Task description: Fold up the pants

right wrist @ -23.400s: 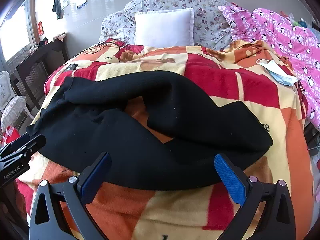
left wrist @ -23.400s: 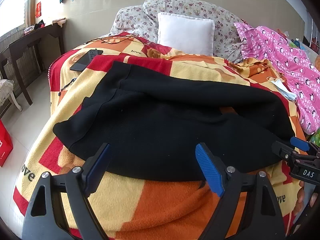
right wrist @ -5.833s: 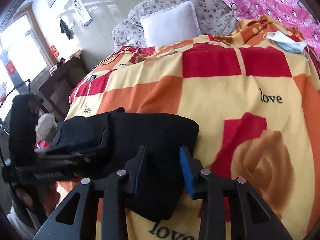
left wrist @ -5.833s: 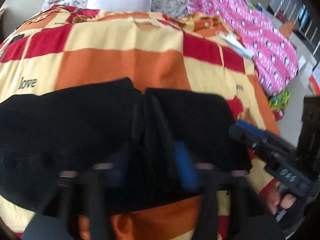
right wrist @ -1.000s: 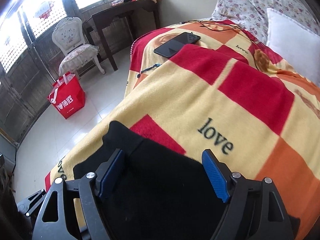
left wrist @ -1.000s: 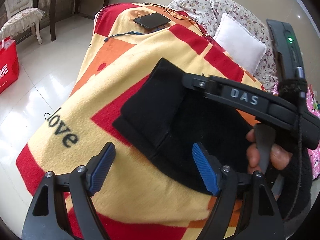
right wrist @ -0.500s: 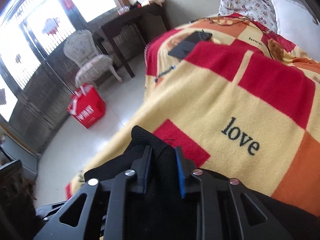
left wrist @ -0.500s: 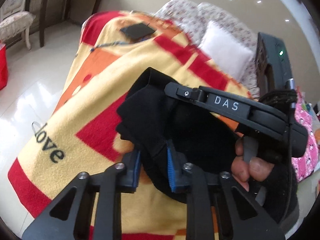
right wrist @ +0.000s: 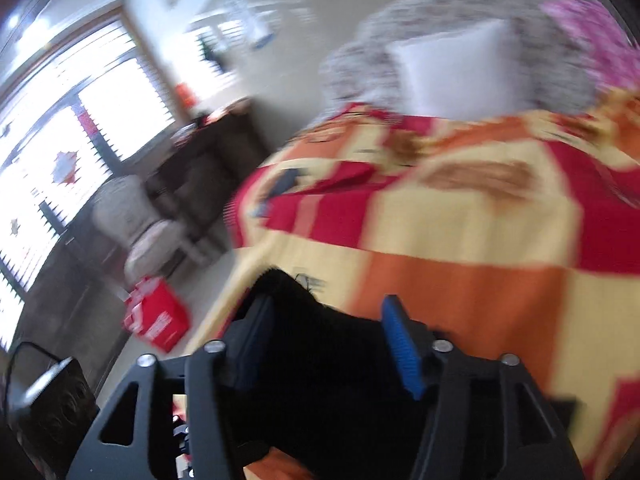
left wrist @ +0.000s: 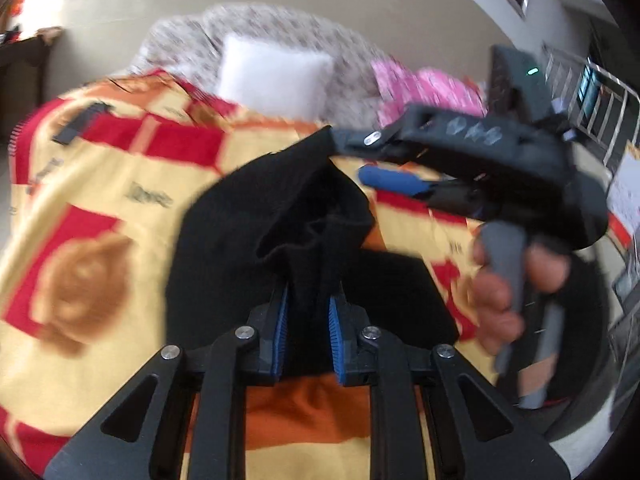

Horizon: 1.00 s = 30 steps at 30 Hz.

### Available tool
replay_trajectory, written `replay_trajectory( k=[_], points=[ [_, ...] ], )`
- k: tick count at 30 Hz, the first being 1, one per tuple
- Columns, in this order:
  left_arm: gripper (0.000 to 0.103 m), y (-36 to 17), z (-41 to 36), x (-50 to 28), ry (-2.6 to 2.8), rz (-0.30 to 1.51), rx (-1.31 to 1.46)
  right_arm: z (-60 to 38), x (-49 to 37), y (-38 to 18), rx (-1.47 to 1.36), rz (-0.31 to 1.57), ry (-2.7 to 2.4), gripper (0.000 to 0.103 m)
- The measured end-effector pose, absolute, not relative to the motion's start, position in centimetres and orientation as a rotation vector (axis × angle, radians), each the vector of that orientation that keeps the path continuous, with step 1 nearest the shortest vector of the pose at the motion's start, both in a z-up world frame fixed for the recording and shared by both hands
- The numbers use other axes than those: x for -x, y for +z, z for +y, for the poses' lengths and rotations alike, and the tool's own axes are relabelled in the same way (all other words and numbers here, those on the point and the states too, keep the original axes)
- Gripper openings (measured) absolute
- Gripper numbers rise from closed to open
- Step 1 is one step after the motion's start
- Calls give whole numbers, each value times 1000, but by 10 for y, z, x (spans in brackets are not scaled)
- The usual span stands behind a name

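The left gripper (left wrist: 306,330), filling the lower centre of the left wrist view, is clenching a bunched edge of the black knit pants (left wrist: 248,248), its blue-padded fingers (left wrist: 280,330) pressing the dark cloth from both sides. From that pinch the folded bundle is running up and away toward the upper middle of the frame, where its far corner is meeting the right gripper (left wrist: 384,160), a black tool gripped by a person's hand (left wrist: 500,292) at the right edge. So the long axis of the lifted fold is lying roughly bottom-centre to upper-right in this view, with the rest of the pants spreading on the red, orange and yellow checked blanket (left wrist: 100,208) below.

In the right wrist view the right gripper (right wrist: 326,344) is sitting at lower centre with its jaws having just been opening; black fabric (right wrist: 320,360) is lying between them, yet the blue pad (right wrist: 400,352) on the right side is standing clear of the cloth (the frame is badly smeared, so the left pad's contact is hard to judge). I read that grip as released or nearly so.

That makes the left hand the one carrying the fold. The open blanket toward the white square pillow (left wrist: 276,76) is lying beyond the bundle, and the coming lay-down probably turns on keeping the held edge square to that axis.
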<state>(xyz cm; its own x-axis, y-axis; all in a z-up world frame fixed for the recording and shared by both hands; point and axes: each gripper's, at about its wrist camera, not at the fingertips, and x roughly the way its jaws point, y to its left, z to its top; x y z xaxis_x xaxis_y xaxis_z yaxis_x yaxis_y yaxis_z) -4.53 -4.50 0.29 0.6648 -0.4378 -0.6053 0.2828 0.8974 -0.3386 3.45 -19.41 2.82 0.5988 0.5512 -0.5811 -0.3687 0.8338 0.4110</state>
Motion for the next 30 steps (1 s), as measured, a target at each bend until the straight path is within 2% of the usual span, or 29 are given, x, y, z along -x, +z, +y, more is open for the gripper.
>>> replay_trajectory(
  k=[2, 4, 5, 6, 8, 14, 18, 19, 20, 21, 27, 30],
  points=[
    [16, -16, -61, 35, -442, 822, 208, -221, -34, 16, -335, 783, 497, 66],
    [18, -20, -65, 35, -446, 830, 192, -246, -33, -3, -468, 818, 501, 69],
    [26, -16, -66, 37, -454, 819, 181, -252, -33, -10, -511, 832, 505, 69],
    [41, -15, -63, 38, -468, 822, 179, -255, -34, -17, -544, 844, 508, 69],
    [59, -6, -52, 43, -516, 829, 200, -255, -30, -29, -582, 866, 530, 69],
    [61, 11, -18, 54, -376, 776, 148, -221, -32, -38, -479, 900, 566, 69],
    [61, 1, 4, 47, -279, 795, 169, -205, -33, -48, -455, 924, 576, 68],
    [61, -1, 6, 45, -264, 803, 182, -197, -31, -46, -403, 910, 580, 51],
    [61, -5, 8, 45, -258, 807, 190, -191, -27, -44, -357, 898, 570, 17],
    [61, -6, 10, 41, -248, 811, 198, -187, -22, -40, -304, 880, 534, 11],
    [62, 10, 2, 38, -252, 771, 194, -199, 3, -9, -274, 777, 565, 10],
    [66, 17, -6, 35, -267, 756, 187, -219, 18, 10, -270, 726, 549, 10]
  ],
)
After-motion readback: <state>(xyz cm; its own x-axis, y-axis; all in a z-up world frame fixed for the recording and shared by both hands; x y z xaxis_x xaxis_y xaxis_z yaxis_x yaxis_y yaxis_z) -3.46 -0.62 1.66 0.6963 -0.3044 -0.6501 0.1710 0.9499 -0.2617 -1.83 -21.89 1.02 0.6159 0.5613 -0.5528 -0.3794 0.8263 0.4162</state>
